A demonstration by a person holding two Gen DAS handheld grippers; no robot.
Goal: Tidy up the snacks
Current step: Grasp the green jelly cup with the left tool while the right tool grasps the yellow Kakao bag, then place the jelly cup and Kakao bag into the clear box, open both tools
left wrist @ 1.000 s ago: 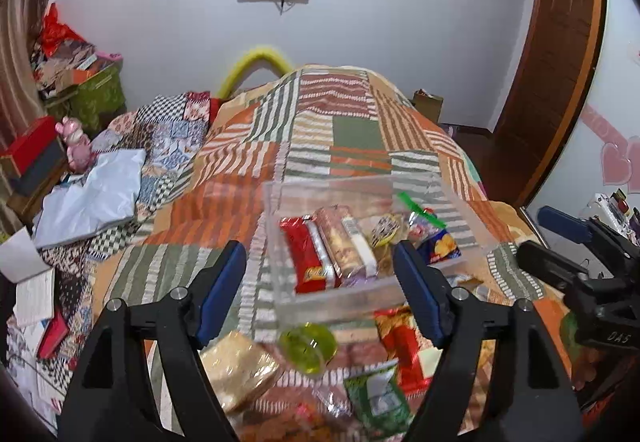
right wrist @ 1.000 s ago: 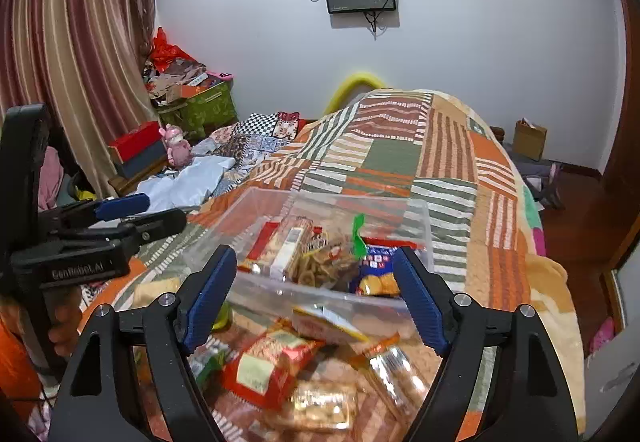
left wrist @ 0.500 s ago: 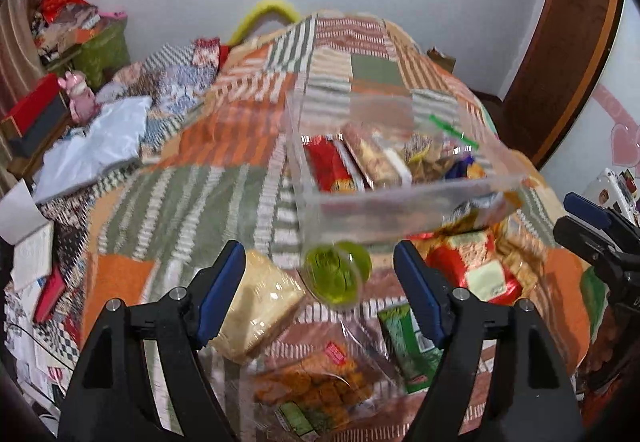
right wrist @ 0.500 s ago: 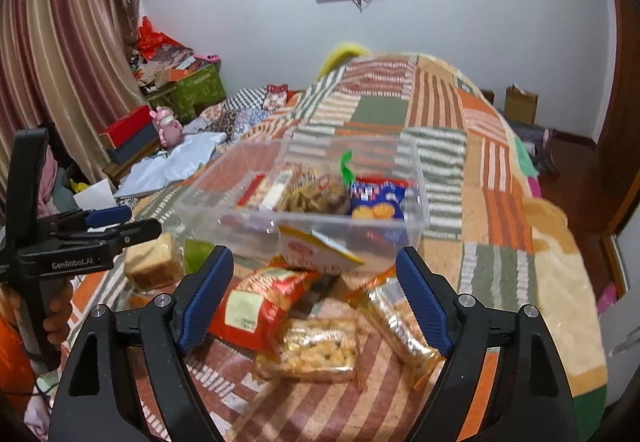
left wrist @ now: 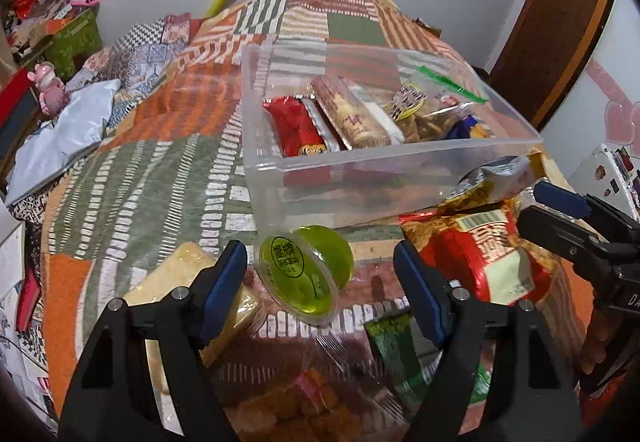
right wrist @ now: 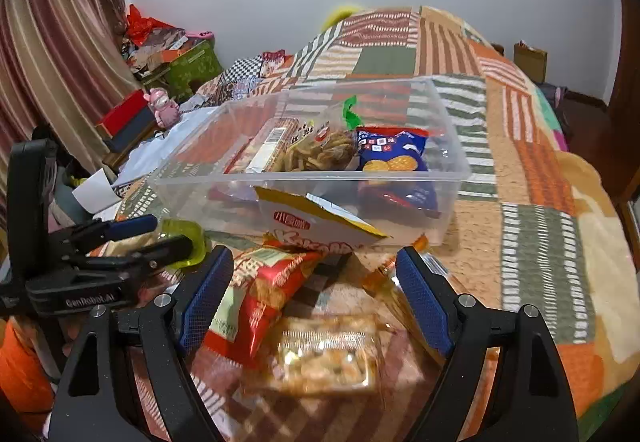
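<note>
A clear plastic bin (left wrist: pixel 400 154) (right wrist: pixel 452 162) on the patchwork bed holds several snack packets. Loose snacks lie in front of it. My left gripper (left wrist: pixel 318 258) is open just above a green jelly cup (left wrist: pixel 304 274) lying on its side. The cup sits in the gap and the pads do not touch it. My right gripper (right wrist: pixel 312 258) is open over a red snack bag (right wrist: pixel 264 290) and a clear biscuit packet (right wrist: pixel 324 354), holding nothing. Each gripper also shows in the other's view: the right gripper (left wrist: pixel 540 210) and the left gripper (right wrist: pixel 168 232).
A pale cake packet (left wrist: pixel 188 282), a green packet (left wrist: pixel 396 342) and an orange snack bag (left wrist: pixel 300 402) lie near the left gripper. A yellow-white packet (right wrist: pixel 320 218) leans on the bin's front wall. Boxes and a pink toy (right wrist: pixel 162 110) stand left of the bed.
Both grippers have sunk and tipped downward toward the loose snacks in front of the bin. The jelly cup now lies between the left fingers. Jaw gaps look unchanged.
</note>
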